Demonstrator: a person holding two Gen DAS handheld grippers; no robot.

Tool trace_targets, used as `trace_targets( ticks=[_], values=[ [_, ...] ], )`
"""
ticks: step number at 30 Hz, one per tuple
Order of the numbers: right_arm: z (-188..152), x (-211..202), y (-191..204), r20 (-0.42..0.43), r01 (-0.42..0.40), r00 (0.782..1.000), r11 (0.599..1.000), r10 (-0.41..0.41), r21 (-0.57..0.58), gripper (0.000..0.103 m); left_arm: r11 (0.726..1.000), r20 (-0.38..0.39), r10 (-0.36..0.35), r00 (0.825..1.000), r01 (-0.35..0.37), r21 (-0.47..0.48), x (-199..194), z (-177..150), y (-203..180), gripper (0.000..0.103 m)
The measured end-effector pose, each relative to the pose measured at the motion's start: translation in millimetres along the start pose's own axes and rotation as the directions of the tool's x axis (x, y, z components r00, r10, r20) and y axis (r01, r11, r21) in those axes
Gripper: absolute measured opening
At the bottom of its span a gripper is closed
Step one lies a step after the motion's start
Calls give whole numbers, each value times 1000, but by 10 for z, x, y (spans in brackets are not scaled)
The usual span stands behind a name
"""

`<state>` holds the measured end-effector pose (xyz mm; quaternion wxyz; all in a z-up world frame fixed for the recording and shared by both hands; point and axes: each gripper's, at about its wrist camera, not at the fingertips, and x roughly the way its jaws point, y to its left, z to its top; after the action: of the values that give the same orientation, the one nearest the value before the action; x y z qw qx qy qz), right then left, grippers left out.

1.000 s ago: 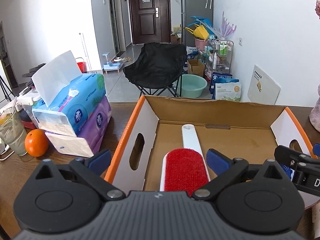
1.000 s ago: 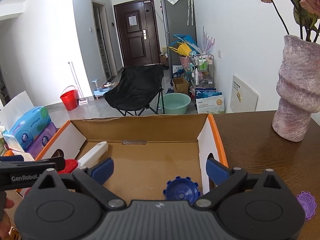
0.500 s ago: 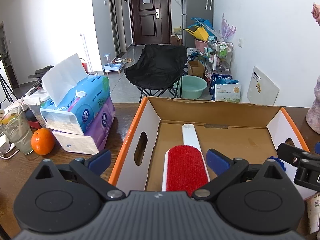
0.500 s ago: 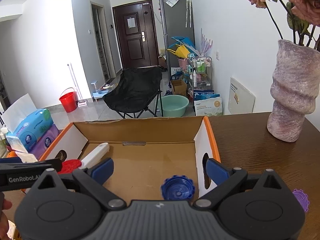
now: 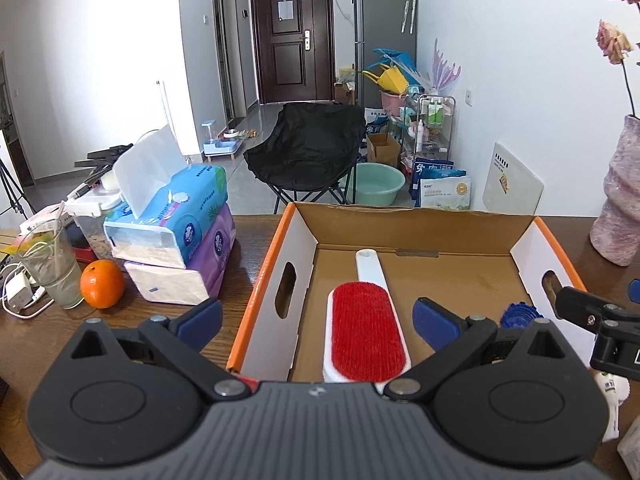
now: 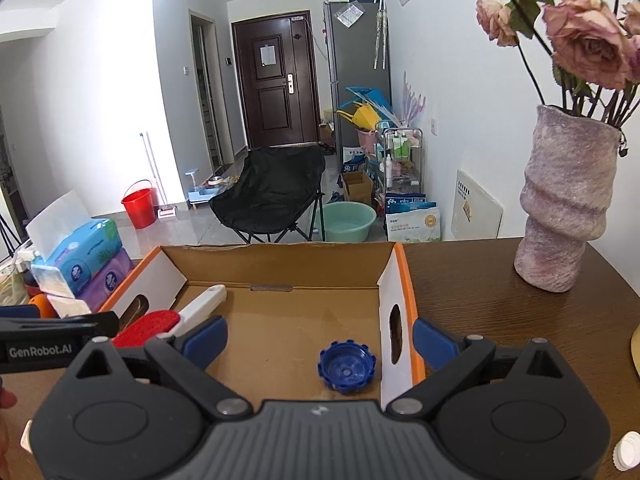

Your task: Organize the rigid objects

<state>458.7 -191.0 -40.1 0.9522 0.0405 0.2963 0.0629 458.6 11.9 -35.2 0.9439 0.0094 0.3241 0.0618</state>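
Where box (image 5: 420, 232) sits, brush (image 5: 366, 336), cap (image 6: 346, 366) inside.

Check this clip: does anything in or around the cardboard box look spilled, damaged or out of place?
Nothing stands out. The lint brush lies flat in the cardboard box, red side up, and the blue cap sits open side up near the box's right wall. Both grippers are open and empty. No spill or damage is visible on the table.

The worktop (image 6: 500, 292) is dark wood with a slight sheen. The box (image 5: 460, 236) is plain matte cardboard inside, white with orange edges. The lint brush (image 5: 366, 332) has fuzzy red cloth on smooth white plastic, the blue cap (image 6: 346, 366) is glossy ridged plastic, and the vase (image 6: 566, 204) at right looks rough and grainy.
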Motion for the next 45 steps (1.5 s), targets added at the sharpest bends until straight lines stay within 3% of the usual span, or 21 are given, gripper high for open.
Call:
trace_targets(
  ticks=[13, 31, 45],
  values=[
    [-258, -568, -108, 40, -9, 999, 1000, 10, -28, 100, 999, 32, -35, 999, 35, -11, -488, -269, 159, 103],
    [-807, -1589, -307, 122, 8, 993, 998, 0, -66, 100, 996, 85, -86, 993, 85, 16, -1324, -903, 326, 103],
    [-1285, -2026, -528, 123, 42, 992, 997, -33, -71, 103, 994, 100, -106, 989, 104, 23, -1696, -1396, 354, 103]
  ],
)
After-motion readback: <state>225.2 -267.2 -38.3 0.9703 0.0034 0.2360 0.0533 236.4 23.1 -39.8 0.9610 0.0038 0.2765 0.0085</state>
